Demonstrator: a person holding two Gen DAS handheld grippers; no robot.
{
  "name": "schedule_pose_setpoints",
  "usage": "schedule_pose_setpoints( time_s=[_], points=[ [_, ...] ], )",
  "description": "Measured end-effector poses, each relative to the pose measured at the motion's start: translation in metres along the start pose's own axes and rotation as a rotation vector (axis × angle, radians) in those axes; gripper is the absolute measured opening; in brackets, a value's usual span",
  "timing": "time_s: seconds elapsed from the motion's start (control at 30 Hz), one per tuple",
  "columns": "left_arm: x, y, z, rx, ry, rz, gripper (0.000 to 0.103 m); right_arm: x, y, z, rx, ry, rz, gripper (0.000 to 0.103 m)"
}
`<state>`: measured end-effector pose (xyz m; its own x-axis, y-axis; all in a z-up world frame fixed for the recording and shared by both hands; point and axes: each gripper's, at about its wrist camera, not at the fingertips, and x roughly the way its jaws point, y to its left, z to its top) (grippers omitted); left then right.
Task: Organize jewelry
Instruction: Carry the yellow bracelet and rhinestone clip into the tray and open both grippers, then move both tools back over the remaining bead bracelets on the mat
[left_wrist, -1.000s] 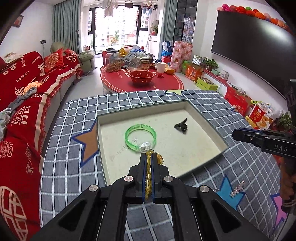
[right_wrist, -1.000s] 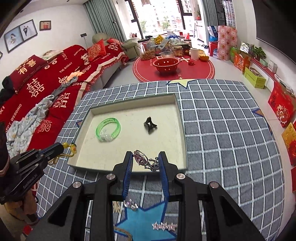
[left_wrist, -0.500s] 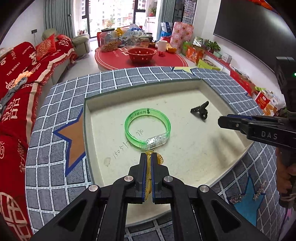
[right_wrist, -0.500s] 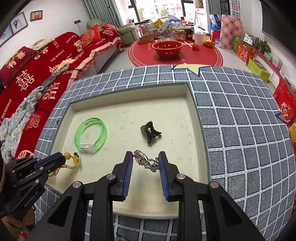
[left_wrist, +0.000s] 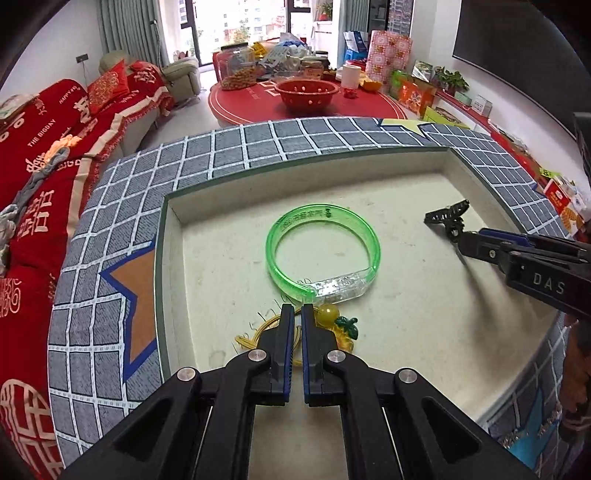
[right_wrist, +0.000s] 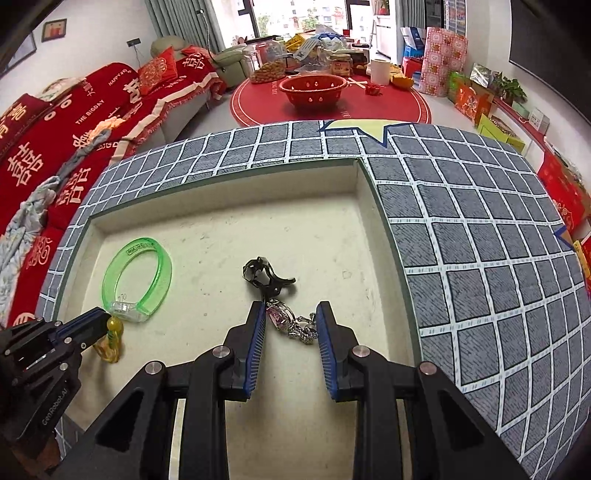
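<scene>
A: What sits furthest left for you?

B: The red-covered sofa (left_wrist: 55, 155), then the desk with its grey checked cloth (left_wrist: 236, 147) and the shallow cream tray (left_wrist: 162, 258) set on it.

A: And your left gripper?

B: Your left gripper (left_wrist: 297, 314) hangs low over the tray's near-left part, its jaws shut tight on a yellow cord charm (left_wrist: 334, 321). The cord loops out to the left, and the bead with its green leaf shows just right of the tips, touching or nearly touching the tray floor.

A: What is beside it?

B: The green bangle (left_wrist: 323, 254) lies flat in the tray, its clear section just beyond your jaw tips.

A: Further right?

B: A black hair clip (right_wrist: 266, 277) lies on the tray floor near the middle. Your right gripper (right_wrist: 291, 325) is just short of it, jaws partly apart and gripping a silver chain bracelet with a pink stone (right_wrist: 280, 317), stretched across between the pads.

A: Anything beyond?

B: A red bowl (right_wrist: 313, 88) on the red round mat.
</scene>
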<state>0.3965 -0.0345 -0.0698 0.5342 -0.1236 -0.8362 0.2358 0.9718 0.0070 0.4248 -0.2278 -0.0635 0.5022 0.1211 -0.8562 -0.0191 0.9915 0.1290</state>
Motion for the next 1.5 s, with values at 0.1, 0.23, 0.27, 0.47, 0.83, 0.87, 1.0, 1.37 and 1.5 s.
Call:
schedule_pose_setpoints(
  time_s=[0.1, 0.23, 0.27, 0.47, 0.83, 0.87, 1.0, 1.37, 1.5],
  points=[
    [0.000, -0.003, -0.001, 0.011, -0.007, 0.024, 0.017, 0.000, 0.003, -0.002, -0.014, -0.008, -0.019, 0.032],
    [-0.001, -0.002, -0.001, -0.003, -0.003, 0.032, 0.017, -0.001, 0.011, -0.004, -0.046, -0.005, -0.041, 0.049],
    [-0.003, -0.001, -0.002, -0.007, -0.003, 0.039, 0.017, -0.001, 0.011, -0.004, -0.036, 0.000, -0.033, 0.057],
    [-0.010, 0.006, -0.005, -0.024, -0.026, 0.058, 0.017, -0.015, 0.007, -0.006, 0.020, -0.028, 0.034, 0.064],
    [-0.003, 0.001, -0.002, 0.000, -0.012, 0.057, 0.017, -0.034, 0.008, -0.005, 0.048, -0.058, 0.072, 0.065],
    [-0.002, 0.000, -0.001, 0.004, -0.011, 0.058, 0.017, -0.035, 0.008, -0.005, 0.048, -0.056, 0.075, 0.065],
    [-0.003, -0.002, -0.003, 0.008, -0.019, 0.060, 0.017, -0.040, 0.008, -0.007, 0.045, -0.060, 0.082, 0.065],
    [-0.018, 0.004, 0.000, -0.017, -0.057, 0.055, 0.092, -0.053, -0.003, -0.005, 0.096, -0.084, 0.092, 0.081],
    [-0.022, 0.001, -0.002, -0.021, -0.108, 0.071, 0.103, -0.059, -0.006, -0.006, 0.105, -0.101, 0.084, 0.084]
  ],
)
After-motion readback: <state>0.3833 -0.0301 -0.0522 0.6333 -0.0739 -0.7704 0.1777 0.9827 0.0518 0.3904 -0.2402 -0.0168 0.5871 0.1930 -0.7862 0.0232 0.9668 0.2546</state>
